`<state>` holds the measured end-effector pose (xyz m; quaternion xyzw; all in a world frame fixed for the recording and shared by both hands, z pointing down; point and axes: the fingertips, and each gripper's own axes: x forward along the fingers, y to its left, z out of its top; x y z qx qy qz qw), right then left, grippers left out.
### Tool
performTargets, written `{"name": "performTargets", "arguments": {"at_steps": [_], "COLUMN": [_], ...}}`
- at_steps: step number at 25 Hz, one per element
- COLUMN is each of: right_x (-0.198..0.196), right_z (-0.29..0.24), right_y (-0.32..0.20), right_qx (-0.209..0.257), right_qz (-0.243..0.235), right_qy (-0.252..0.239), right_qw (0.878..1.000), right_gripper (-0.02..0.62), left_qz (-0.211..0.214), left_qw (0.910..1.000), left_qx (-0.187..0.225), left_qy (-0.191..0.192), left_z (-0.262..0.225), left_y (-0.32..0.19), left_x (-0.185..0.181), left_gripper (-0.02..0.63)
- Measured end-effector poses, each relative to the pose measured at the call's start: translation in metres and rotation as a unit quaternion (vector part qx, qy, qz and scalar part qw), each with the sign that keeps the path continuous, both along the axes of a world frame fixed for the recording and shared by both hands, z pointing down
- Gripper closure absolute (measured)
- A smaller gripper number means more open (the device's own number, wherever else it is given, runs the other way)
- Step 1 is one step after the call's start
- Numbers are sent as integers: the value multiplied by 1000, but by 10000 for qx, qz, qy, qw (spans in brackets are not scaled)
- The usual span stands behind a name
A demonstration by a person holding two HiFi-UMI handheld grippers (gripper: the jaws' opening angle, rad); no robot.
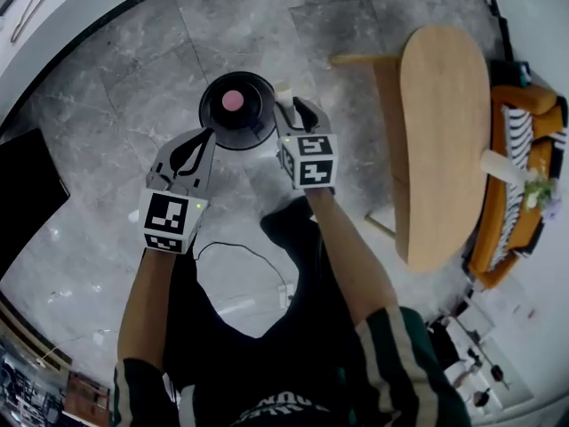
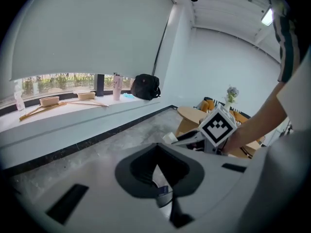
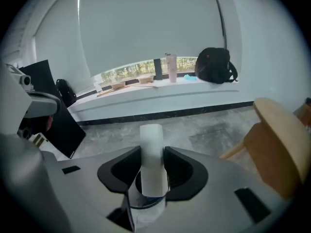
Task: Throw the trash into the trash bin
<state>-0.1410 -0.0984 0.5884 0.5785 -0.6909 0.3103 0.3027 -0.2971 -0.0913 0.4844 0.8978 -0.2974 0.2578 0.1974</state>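
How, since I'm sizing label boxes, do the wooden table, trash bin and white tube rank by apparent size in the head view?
1. wooden table
2. trash bin
3. white tube, smallest even though held nearer the camera

Grey marble-tile floor [image 1: 116,87] carries everything. Round black trash bin [image 1: 236,109] stands on it at 12 o'clock, top open, pink item [image 1: 233,100] inside. Oval light-wood bench [image 1: 440,140] stands at 2 o'clock, legs on the tiles. Thin black cable [image 1: 249,248] lies loose at the bin's 6 o'clock.
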Motion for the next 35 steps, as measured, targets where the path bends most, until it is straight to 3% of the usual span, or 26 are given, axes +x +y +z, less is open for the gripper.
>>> {"name": "performTargets", "arguments": {"at_steps": [8, 17, 20, 26, 32, 35], "right_x": [-73, -95, -99, -88, -57, -29], "right_z": [120, 199, 202, 152, 38, -33], "right_y": [1, 11, 16, 26, 38, 49], "right_qx": [-621, -1094, -1180, -1100, -586, -211], "right_qz": [-857, -1168, -1299, -1144, -788, -548], "right_qy": [-257, -214, -204, -279, -377, -514], "right_qw": [9941, 9869, 9843, 9869, 9944, 9970], "right_gripper": [451, 449, 387, 391, 591, 594], "left_qz": [-585, -1014, -1086, -1026, -797, -598], "left_qw": [9981, 9943, 9937, 9943, 9958, 9967], "left_qx": [211, 311, 261, 258, 429, 543], "left_qy": [34, -118, -121, -160, -126, -64], "left_z": [61, 109, 111, 71, -15, -66], "left_y": [-10, 0, 7, 19, 21, 26], "left_x": [-29, -62, -64, -58, -31, -1], "left_gripper": [606, 606, 606, 606, 606, 606]}}
